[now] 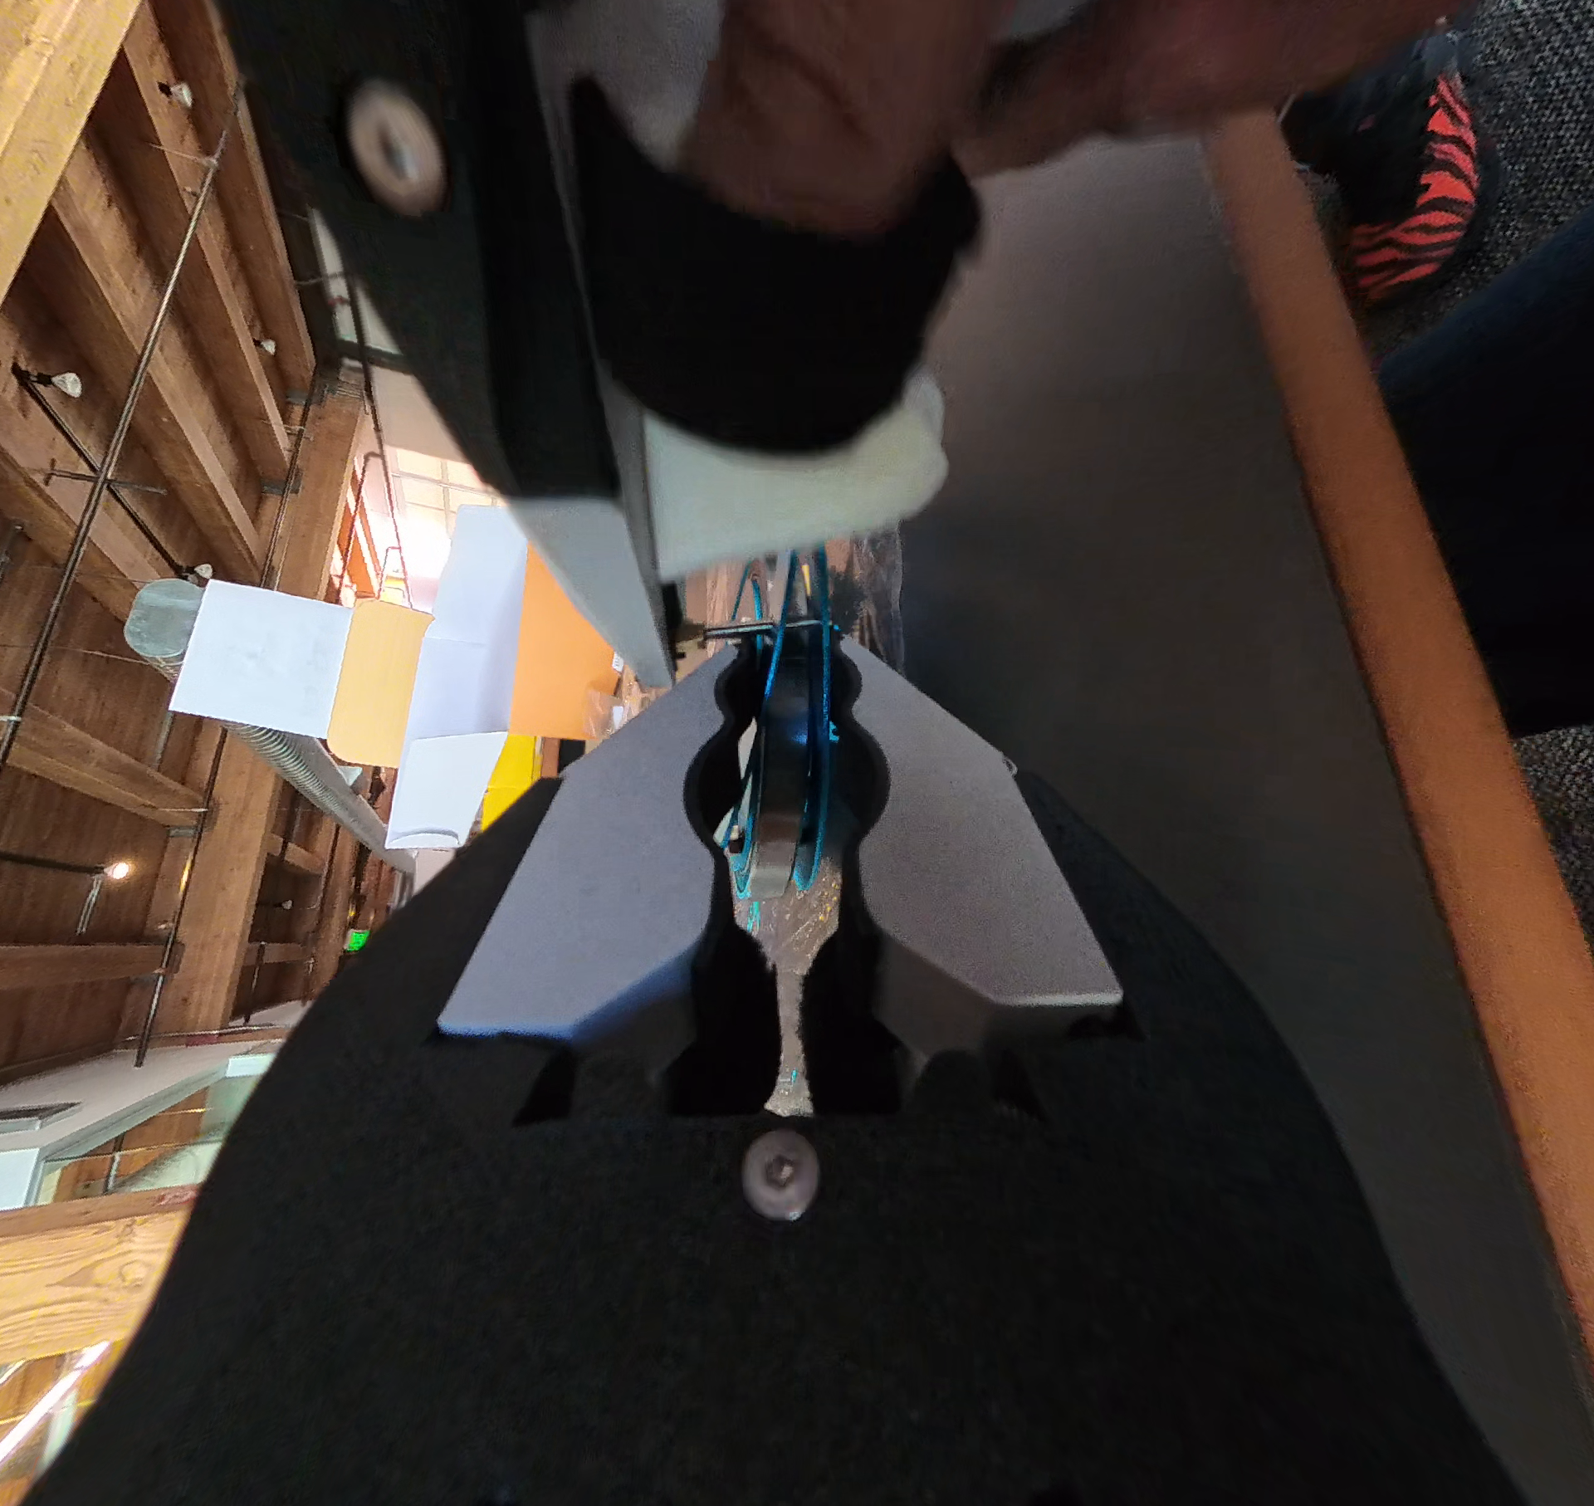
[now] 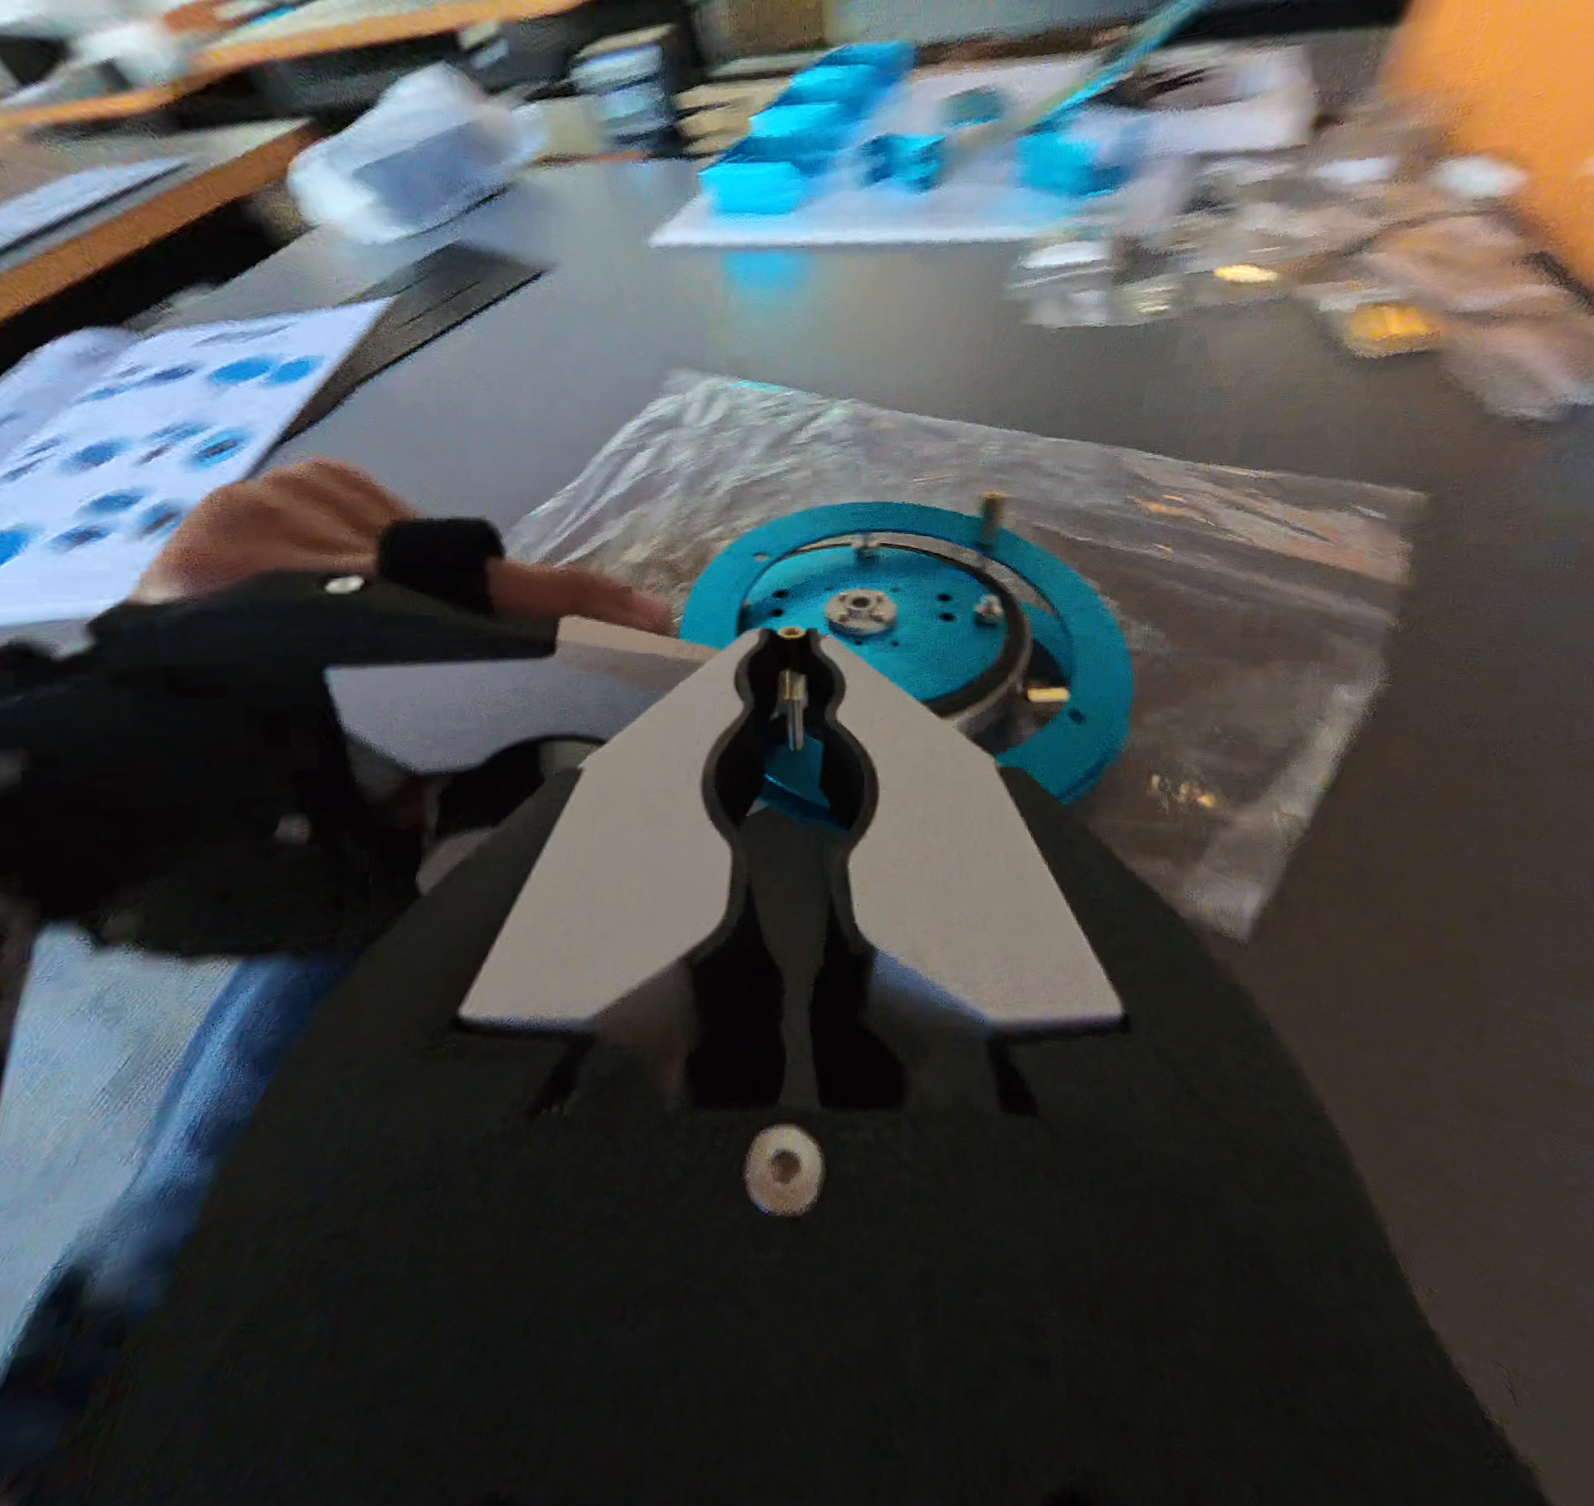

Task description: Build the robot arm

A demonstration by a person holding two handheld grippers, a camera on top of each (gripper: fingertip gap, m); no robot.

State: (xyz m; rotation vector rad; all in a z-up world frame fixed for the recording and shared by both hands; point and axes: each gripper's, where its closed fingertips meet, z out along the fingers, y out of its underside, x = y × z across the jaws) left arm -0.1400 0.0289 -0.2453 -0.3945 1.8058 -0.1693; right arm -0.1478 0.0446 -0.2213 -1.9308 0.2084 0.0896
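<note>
**A:** what's the left claw [image 1: 789,671] doing?

**B:** it's turned on its side, fingers closed on the edge of the blue ring assembly [image 1: 781,783]. Right claw [image 2: 789,641] is pinched together on a tiny brass-tipped pin [image 2: 792,710].

**A:** and the ring?

**B:** from the right camera the ring [image 2: 906,645] sits on a clear plastic bag [image 2: 1208,567] on the dark table [image 2: 862,317], just past the tips.
</note>
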